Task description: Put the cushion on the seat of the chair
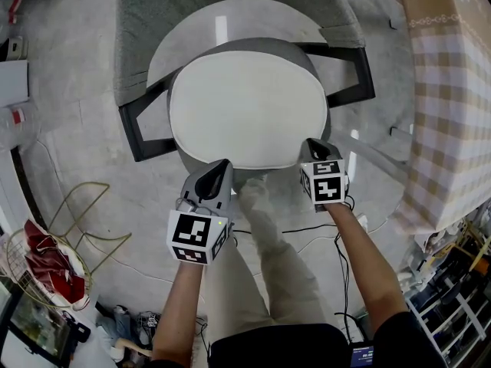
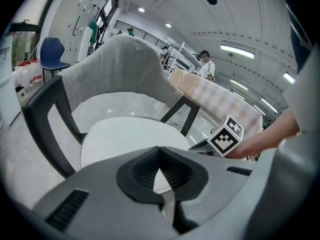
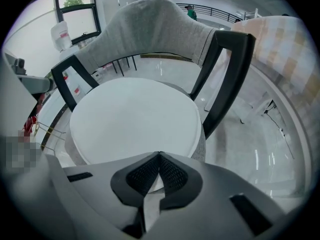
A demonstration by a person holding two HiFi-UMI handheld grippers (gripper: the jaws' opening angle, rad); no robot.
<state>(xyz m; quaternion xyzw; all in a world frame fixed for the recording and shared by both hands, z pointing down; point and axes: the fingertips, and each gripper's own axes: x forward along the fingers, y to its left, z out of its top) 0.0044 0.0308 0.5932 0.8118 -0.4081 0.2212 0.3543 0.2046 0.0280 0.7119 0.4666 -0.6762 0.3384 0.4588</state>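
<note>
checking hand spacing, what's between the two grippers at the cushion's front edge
Head view: the front edge of the cushion and the rim of the grey chair seat run from left gripper to right gripper, the person's trouser leg just below.

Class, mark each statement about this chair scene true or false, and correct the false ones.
1. The cushion lies on the seat of the chair. True.
2. A grey cover drapes the chair's backrest. True.
3. The right gripper has its jaws wide apart. False: its jaws are together.
4. The checked tablecloth is at the person's left. False: it is at the person's right.
</note>
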